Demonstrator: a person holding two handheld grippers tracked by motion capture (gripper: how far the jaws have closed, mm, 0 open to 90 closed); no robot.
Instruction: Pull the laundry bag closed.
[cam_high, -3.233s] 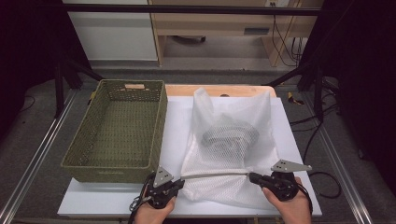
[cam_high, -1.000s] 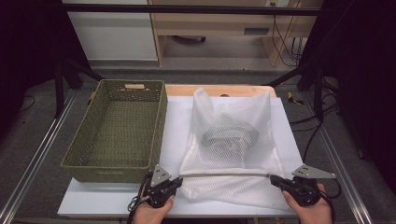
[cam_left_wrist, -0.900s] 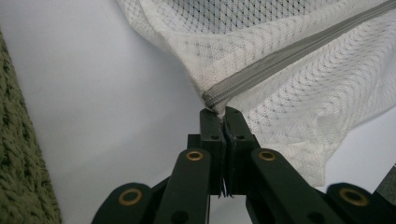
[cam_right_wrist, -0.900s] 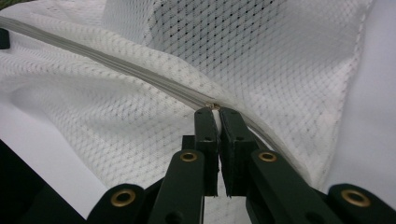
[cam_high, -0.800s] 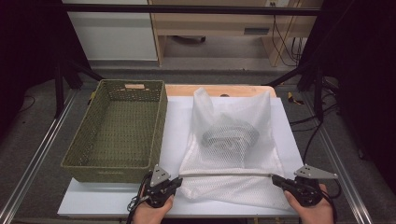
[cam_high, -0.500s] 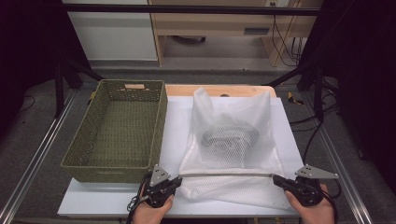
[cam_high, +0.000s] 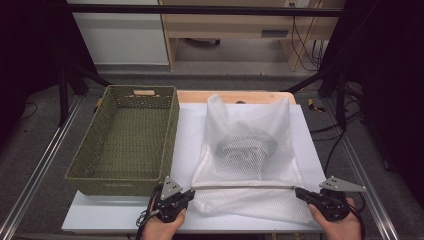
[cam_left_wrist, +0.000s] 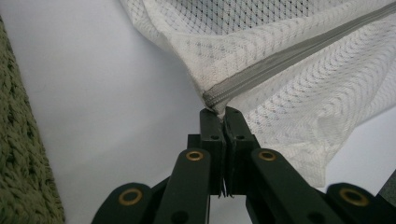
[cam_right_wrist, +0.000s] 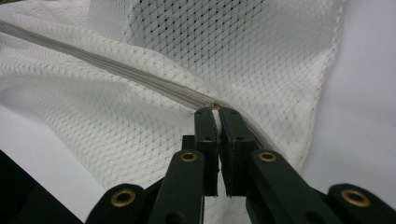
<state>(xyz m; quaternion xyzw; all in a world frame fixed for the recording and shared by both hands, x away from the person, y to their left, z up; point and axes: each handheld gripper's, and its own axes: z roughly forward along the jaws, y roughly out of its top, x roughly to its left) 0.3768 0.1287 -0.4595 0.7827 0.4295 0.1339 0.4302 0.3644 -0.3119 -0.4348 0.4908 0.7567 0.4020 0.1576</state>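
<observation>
A white mesh laundry bag (cam_high: 250, 150) lies on the white table top, with a dark grey item (cam_high: 246, 146) showing through the mesh. Its grey zipper (cam_high: 242, 187) runs taut along the near edge. My left gripper (cam_high: 190, 191) is shut on the zipper's left end (cam_left_wrist: 215, 99). My right gripper (cam_high: 296, 190) is shut on the zipper's right end, at the small metal pull (cam_right_wrist: 215, 107). In the left gripper view the mesh bag (cam_left_wrist: 280, 46) fans out up and to the right. In the right gripper view the zipper (cam_right_wrist: 116, 63) runs off to the upper left.
An olive woven basket (cam_high: 80, 170) stands on the left of the table, close beside my left gripper; its wall (cam_left_wrist: 23, 163) fills the left edge of the left gripper view. The white table top (cam_high: 307, 135) ends just behind both hands. Metal rails flank the table.
Since the earliest frame my right gripper has moved right along the zipper, pulling it straight and taut. Over the last second neither hand has shifted.
</observation>
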